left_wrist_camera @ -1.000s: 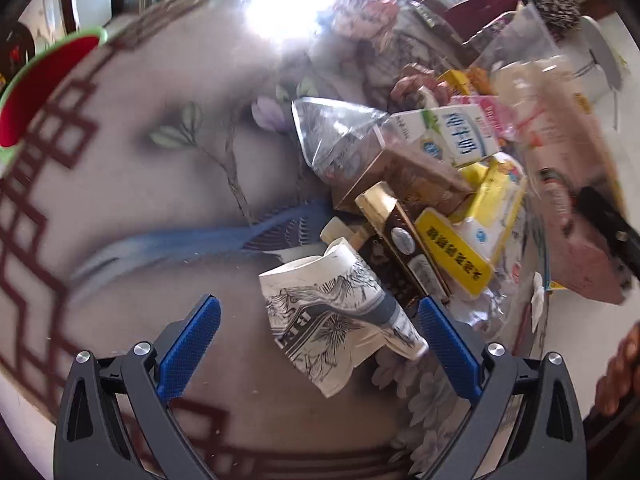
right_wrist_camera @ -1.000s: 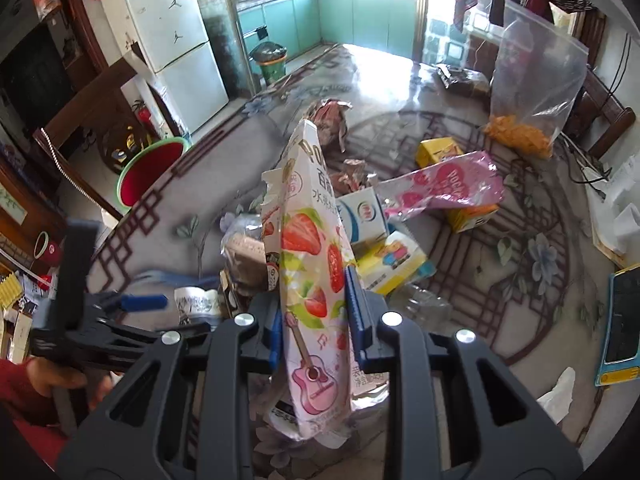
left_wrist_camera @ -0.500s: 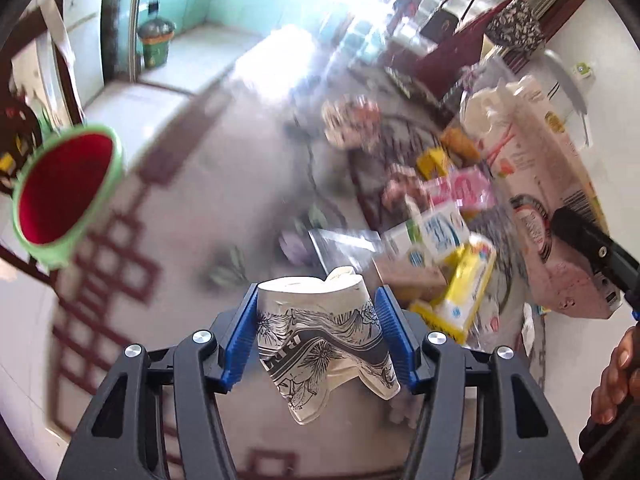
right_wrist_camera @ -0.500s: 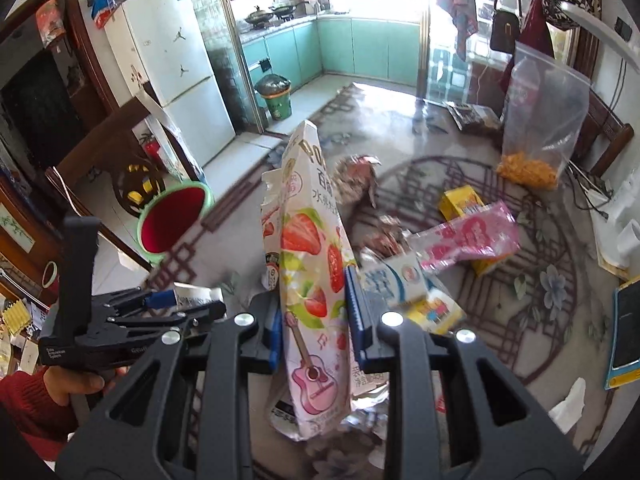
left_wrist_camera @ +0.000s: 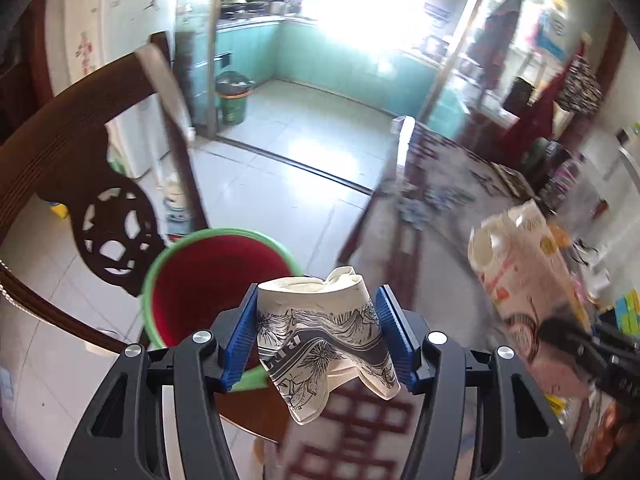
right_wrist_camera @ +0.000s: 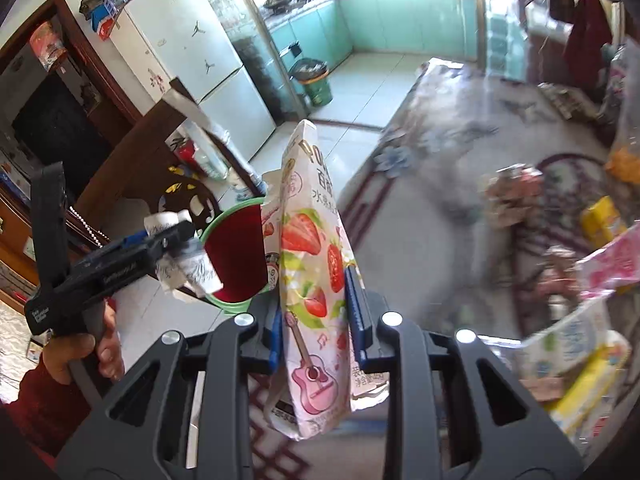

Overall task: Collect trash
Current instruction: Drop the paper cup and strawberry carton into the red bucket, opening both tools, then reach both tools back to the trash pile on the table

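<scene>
- Left gripper (left_wrist_camera: 318, 334): clamped on crumpled paper cup (left_wrist_camera: 320, 336), beyond the table (right_wrist_camera: 432, 216) edge, near the bin (left_wrist_camera: 208, 276).
- Right gripper (right_wrist_camera: 314, 320): pinching strawberry snack bag (right_wrist_camera: 312, 264).
- Remaining: both drops; table litter.

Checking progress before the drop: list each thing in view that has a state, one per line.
left gripper: shut on the crumpled paper cup
right gripper: shut on the strawberry snack bag, held upright
red bin with green rim: open, on the floor
fridge: doors closed
</scene>
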### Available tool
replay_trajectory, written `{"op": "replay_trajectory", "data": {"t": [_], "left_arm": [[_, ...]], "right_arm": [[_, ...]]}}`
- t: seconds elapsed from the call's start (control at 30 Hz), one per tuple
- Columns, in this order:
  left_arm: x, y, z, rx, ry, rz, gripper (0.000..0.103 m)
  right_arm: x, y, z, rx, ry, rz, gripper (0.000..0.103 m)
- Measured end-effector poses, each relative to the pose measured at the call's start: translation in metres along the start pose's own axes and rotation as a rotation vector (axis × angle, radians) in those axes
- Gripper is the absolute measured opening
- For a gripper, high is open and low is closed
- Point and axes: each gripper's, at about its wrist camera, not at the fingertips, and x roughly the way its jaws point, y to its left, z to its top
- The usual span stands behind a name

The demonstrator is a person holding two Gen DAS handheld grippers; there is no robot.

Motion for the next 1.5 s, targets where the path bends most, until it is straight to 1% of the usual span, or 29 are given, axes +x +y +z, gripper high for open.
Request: {"op": "replay_trajectory", "data": {"t": [0.07, 0.13, 0.27, 0.3, 0.33, 0.37, 0.4, 0.47, 0.53, 0.63, 0.7, 0.8, 0.9, 1.0, 1.1, 1.17, 1.2, 1.3, 1.4, 1.47, 1.5], "left_arm": [[0.011, 0.022, 0.012, -0.01, 0.003, 0.033, 0.055], [0.021, 0.042, 0.018, -0.018, 0.009, 0.056, 0.055], [0.044, 0.071, 0.032, -0.048, 0.027, 0.107, 0.056], [0.047, 0.077, 0.031, -0.053, 0.03, 0.118, 0.056], [0.051, 0.082, 0.033, -0.061, 0.032, 0.137, 0.062], [0.053, 0.087, 0.035, -0.069, 0.033, 0.152, 0.077], [0.054, 0.09, 0.036, -0.08, 0.029, 0.156, 0.079], [0.052, 0.094, 0.038, -0.1, 0.018, 0.135, 0.079], [0.051, 0.093, 0.038, -0.1, 0.019, 0.122, 0.079], [0.047, 0.082, 0.036, -0.094, 0.019, 0.071, 0.079], [0.042, 0.067, 0.033, -0.072, 0.017, 0.036, 0.079], [0.034, 0.035, 0.028, -0.027, 0.021, -0.016, 0.079], [0.027, -0.008, 0.017, 0.019, 0.035, -0.086, 0.079], [0.019, -0.05, 0.005, 0.06, 0.037, -0.133, 0.08], [0.014, -0.096, -0.013, 0.099, 0.052, -0.19, 0.082], [0.011, -0.126, -0.028, 0.11, 0.077, -0.239, 0.085], [0.01, -0.142, -0.038, 0.115, 0.094, -0.257, 0.085], [0.011, -0.175, -0.064, 0.119, 0.137, -0.282, 0.086], [0.018, -0.205, -0.096, 0.094, 0.205, -0.304, 0.086], [0.024, -0.221, -0.116, 0.07, 0.263, -0.326, 0.086], [0.027, -0.23, -0.126, 0.059, 0.295, -0.339, 0.086]], "right_arm": [[0.03, 0.02, 0.006, -0.004, 0.041, 0.029, 0.026], [0.057, 0.036, 0.01, -0.008, 0.077, 0.053, 0.026], [0.104, 0.069, 0.021, -0.034, 0.119, 0.057, 0.027], [0.112, 0.075, 0.023, -0.04, 0.124, 0.06, 0.027], [0.118, 0.08, 0.026, -0.043, 0.123, 0.063, 0.032], [0.122, 0.084, 0.027, -0.042, 0.12, 0.058, 0.049], [0.122, 0.087, 0.029, -0.038, 0.108, 0.041, 0.054], [0.114, 0.09, 0.03, -0.038, 0.073, 0.022, 0.055], [0.106, 0.088, 0.03, -0.044, 0.061, 0.0, 0.055], [0.084, 0.082, 0.027, -0.053, 0.036, -0.049, 0.055], [0.062, 0.07, 0.019, -0.041, 0.024, -0.078, 0.055], [0.031, 0.045, 0.006, -0.008, 0.01, -0.109, 0.055], [0.001, 0.016, -0.011, 0.025, 0.004, -0.156, 0.058], [-0.029, -0.019, -0.029, 0.056, 0.0, -0.191, 0.058], [-0.052, -0.057, -0.045, 0.023, 0.03, -0.24, 0.058], [-0.065, -0.09, -0.052, -0.011, 0.072, -0.291, 0.058], [-0.071, -0.108, -0.054, -0.004, 0.087, -0.308, 0.059], [-0.091, -0.164, -0.062, 0.08, 0.094, -0.329, 0.059], [-0.098, -0.206, -0.069, 0.168, 0.082, -0.348, 0.059], [-0.091, -0.223, -0.067, 0.163, 0.092, -0.346, 0.059], [-0.084, -0.228, -0.064, 0.115, 0.118, -0.351, 0.059]]}}
